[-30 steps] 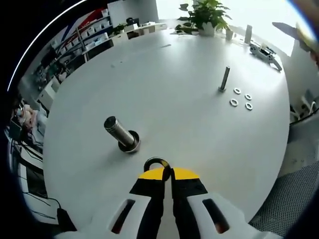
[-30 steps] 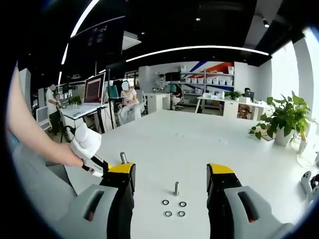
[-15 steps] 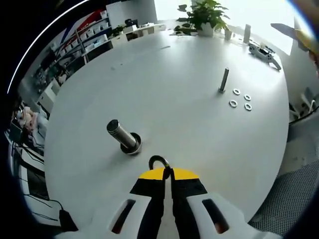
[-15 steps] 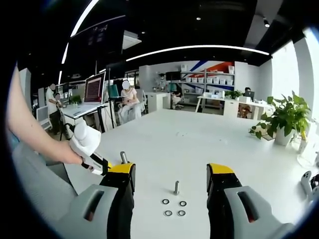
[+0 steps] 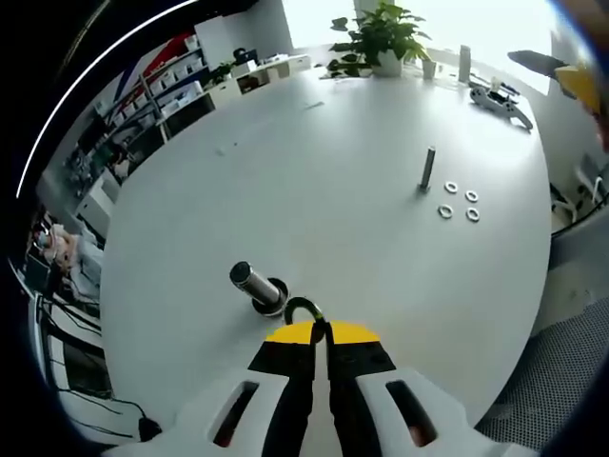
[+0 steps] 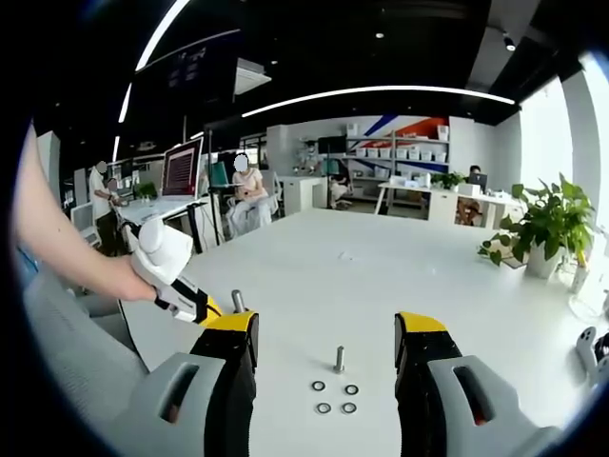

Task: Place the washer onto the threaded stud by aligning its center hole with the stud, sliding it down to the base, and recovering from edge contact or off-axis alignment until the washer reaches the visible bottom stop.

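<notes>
A thick threaded stud (image 5: 255, 285) stands on its round base on the white table (image 5: 314, 162), just left of my left gripper's tips. My left gripper (image 5: 322, 329) is shut on a dark washer (image 5: 301, 308), whose ring sticks out past the yellow tips, close to the stud's base. In the right gripper view a hand holds the left gripper (image 6: 178, 288) beside the stud (image 6: 237, 302). My right gripper (image 6: 325, 335) is open above the table with nothing between its jaws. A thin stud (image 5: 428, 168) (image 6: 340, 358) stands farther off with several loose washers (image 5: 460, 201) (image 6: 335, 397) next to it.
A potted plant (image 5: 379, 36) (image 6: 544, 228) and a grey tool (image 5: 501, 98) sit at the table's far edge. The round table edge (image 5: 542, 248) drops off to the right. People sit at desks (image 6: 249, 195) in the background.
The left gripper has moved with the washer toward the thick stud, which now stands nearer its tips. In the right gripper view the left gripper has shifted right and up. Right gripper unchanged.
</notes>
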`<state>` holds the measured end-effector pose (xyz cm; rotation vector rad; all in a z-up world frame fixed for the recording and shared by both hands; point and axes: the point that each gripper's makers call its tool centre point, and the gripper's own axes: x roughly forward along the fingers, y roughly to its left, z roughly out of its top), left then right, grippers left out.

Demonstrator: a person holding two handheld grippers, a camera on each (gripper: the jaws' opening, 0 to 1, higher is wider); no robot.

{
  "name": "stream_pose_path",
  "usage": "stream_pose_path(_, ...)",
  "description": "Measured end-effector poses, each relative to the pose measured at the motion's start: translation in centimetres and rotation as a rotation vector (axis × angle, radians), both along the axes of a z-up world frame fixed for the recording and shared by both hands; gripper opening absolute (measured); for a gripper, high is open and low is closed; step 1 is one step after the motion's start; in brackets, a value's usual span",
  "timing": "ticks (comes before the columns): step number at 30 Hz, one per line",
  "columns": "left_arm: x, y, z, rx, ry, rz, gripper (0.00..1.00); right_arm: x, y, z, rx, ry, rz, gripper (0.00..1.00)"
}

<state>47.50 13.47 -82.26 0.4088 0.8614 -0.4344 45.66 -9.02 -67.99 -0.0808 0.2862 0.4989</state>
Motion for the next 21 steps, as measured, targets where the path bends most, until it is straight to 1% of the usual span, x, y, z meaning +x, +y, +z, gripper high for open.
stream_pose_path(11, 0.3, -0.2, 1.2, 0.032, -0.034, -0.039, 0.01, 0.0, -0.1, 0.1, 0.006, -0.001, -0.004, 0.6)
stream_pose_path(15, 0.4, -0.1, 2.0, 0.041, -0.046, -0.047, 0.01, 0.0, -0.1, 0.1, 0.004, -0.001, -0.003, 0.6)
stream_pose_path(21, 1.2, 0.2, 3.2, 0.053, -0.073, -0.058, 0.01, 0.0, 0.0, 0.2, 0.005, -0.004, 0.0, 0.6)
